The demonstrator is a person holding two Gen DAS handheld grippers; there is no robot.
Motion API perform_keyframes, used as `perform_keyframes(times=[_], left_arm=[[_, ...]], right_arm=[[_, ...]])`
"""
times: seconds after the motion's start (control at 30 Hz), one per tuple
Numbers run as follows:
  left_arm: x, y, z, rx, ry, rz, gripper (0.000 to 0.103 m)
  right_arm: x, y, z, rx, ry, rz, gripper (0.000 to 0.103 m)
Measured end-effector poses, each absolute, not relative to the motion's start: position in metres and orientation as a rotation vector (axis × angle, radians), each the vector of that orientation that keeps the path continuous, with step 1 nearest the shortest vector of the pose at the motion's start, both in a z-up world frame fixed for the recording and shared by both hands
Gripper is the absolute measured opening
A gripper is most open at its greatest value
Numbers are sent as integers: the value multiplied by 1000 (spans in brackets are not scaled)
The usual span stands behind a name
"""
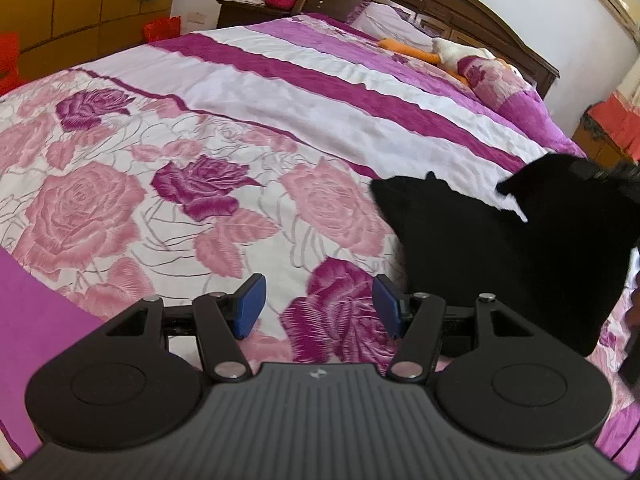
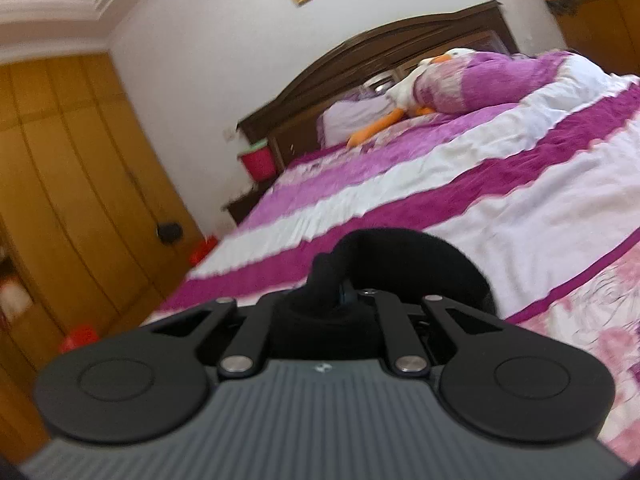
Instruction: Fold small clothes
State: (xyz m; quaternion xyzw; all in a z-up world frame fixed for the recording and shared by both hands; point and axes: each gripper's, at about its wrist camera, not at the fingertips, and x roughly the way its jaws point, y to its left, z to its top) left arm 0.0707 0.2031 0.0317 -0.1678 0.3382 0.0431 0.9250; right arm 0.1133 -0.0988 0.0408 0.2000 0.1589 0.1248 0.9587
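right claw (image 2: 340,294): clamped on black garment (image 1: 500,248) (bunched, unfolded)
left claw (image 1: 318,306): wide, empty; over bed (image 1: 240,128)
progress: early; no fold visible

My left claw (image 1: 319,305): black arms, round silver screws at joints. Two blue pads (image 1: 253,305) on finger ends, flat and square. Grey ribbed plate (image 1: 320,420) at bottom, tiny round logo on top edge. Big black round discs (image 1: 108,386) on each side, ring pressed in middle. My right claw (image 2: 326,300): same black arms, same silver screws, same grey ribbed plate, same discs. Only bit of blue pad shows there.
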Motion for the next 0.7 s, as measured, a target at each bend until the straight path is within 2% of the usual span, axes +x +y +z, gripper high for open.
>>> perform_keyframes(times=[0.27, 0.4, 0.5, 0.6, 0.7], left_arm=[[66, 228, 24, -385, 690, 95, 64], [68, 236, 22, -386, 685, 92, 65], [71, 241, 22, -392, 675, 89, 65], [75, 245, 21, -409, 673, 95, 65], [76, 247, 23, -412, 664, 92, 65]], right_arm=[[124, -52, -12, 320, 476, 256, 11], [120, -49, 2, 356, 422, 242, 11], [107, -31, 29, 247, 318, 254, 11], [108, -4, 28, 145, 361, 284, 11], [112, 25, 1, 46, 424, 308, 12]])
